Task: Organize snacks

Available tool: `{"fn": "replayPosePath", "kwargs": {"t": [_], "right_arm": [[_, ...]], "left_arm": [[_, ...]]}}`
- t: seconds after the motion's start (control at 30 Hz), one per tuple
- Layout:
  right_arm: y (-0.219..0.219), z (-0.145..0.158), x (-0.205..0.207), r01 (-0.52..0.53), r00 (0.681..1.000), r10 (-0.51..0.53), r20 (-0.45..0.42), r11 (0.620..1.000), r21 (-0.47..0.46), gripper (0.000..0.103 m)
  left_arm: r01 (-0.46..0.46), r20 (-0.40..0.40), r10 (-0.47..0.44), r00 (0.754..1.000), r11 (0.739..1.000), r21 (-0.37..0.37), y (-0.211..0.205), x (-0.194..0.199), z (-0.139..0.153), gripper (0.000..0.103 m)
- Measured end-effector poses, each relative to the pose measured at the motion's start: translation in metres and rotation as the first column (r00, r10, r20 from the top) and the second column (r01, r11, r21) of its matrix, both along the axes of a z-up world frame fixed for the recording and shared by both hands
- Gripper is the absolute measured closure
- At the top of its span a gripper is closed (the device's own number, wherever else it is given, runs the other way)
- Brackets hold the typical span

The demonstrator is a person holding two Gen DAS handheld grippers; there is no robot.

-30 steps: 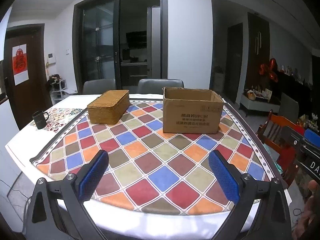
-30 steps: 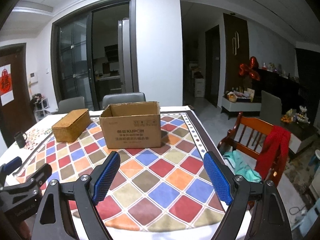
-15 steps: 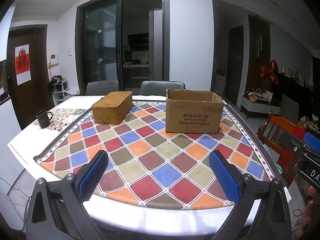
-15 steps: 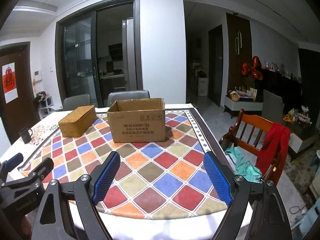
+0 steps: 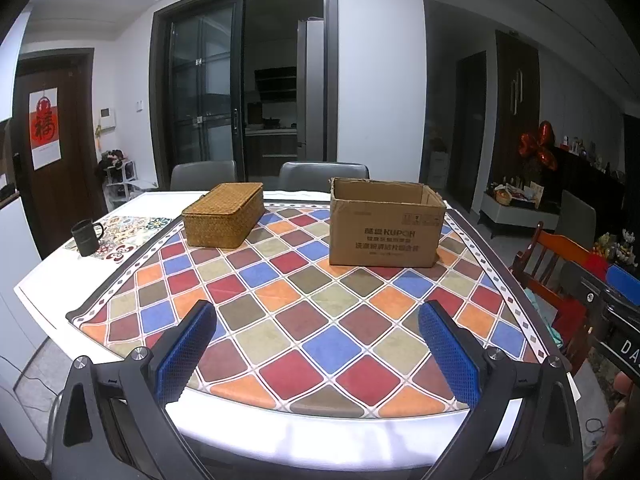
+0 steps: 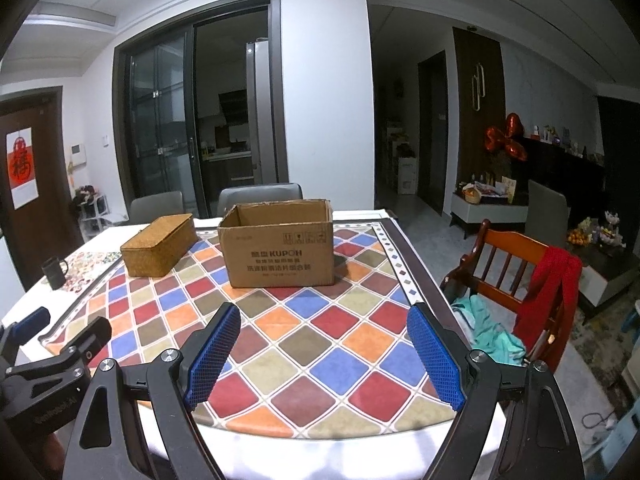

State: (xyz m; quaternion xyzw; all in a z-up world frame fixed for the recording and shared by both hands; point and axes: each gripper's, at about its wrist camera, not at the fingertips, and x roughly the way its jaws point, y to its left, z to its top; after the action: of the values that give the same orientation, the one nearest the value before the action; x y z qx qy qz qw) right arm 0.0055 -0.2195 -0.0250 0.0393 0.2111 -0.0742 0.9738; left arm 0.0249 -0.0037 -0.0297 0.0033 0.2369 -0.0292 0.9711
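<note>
My left gripper (image 5: pixel 318 354) has its jaws spread wide with nothing between them, blue pads (image 5: pixel 186 354) poised over the near edge of the desk (image 5: pixel 280 436); my right gripper (image 6: pixel 324 354) is likewise spread and unloaded, just to the right of the left one, whose body shows at the lower left of the right wrist view. Beyond both pairs of jaws lies a broad stretch of the diamond-patterned cloth (image 5: pixel 320 312), bare of objects up to the two containers. The open cardboard box (image 5: pixel 386 224) stands upright at centre-right on the far half of the cloth, its printed face toward me; its contents are hidden by the front wall. The woven basket (image 5: pixel 224 220), lid on, sits to the left of the box, well apart from it, angled toward the far-left corner. A dark mug (image 5: pixel 85 237) stands on a floral mat near the desk's left edge. Two grey chairs (image 5: pixel 323 176) line the far edge; a wooden chair (image 6: pixel 516 280) draped with a red garment (image 6: pixel 550 288) stands close off the right edge.
</note>
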Motion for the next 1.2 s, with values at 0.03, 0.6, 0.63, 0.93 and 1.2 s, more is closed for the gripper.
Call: {"fn": "replayPosePath", "kwargs": {"t": [0.03,0.6,0.63,0.93,1.2], "right_arm": [[0.0001,0.0003,-0.0003,0.000,1.000,0.000,0.000,1.000,0.001,0.017],[0.0001,0.0032,-0.0005,0.001,1.000,-0.001,0.002,1.000,0.008,0.017],[-0.0003,0.0027,-0.0006,0.001,1.000,-0.001,0.001,1.000,0.008,0.017],[-0.0003,0.0026,-0.0007,0.001,1.000,-0.001,0.001,1.000,0.009,0.017],[-0.0003,0.0020,-0.0004,0.003,1.000,-0.003,-0.004,1.000,0.012,0.017]], "left_arm": [[0.000,0.000,0.000,1.000,1.000,-0.001,-0.0004,-0.0008,0.0002,0.000],[0.005,0.001,-0.005,1.000,1.000,-0.006,-0.0012,-0.0029,0.0014,0.000],[0.007,-0.002,-0.007,1.000,1.000,-0.007,-0.0014,-0.0025,0.0009,0.000],[0.011,-0.008,-0.011,1.000,1.000,-0.015,-0.0011,-0.0011,-0.0007,0.000],[0.007,0.000,-0.007,1.000,1.000,-0.013,-0.0008,-0.0022,-0.0011,0.000]]}}
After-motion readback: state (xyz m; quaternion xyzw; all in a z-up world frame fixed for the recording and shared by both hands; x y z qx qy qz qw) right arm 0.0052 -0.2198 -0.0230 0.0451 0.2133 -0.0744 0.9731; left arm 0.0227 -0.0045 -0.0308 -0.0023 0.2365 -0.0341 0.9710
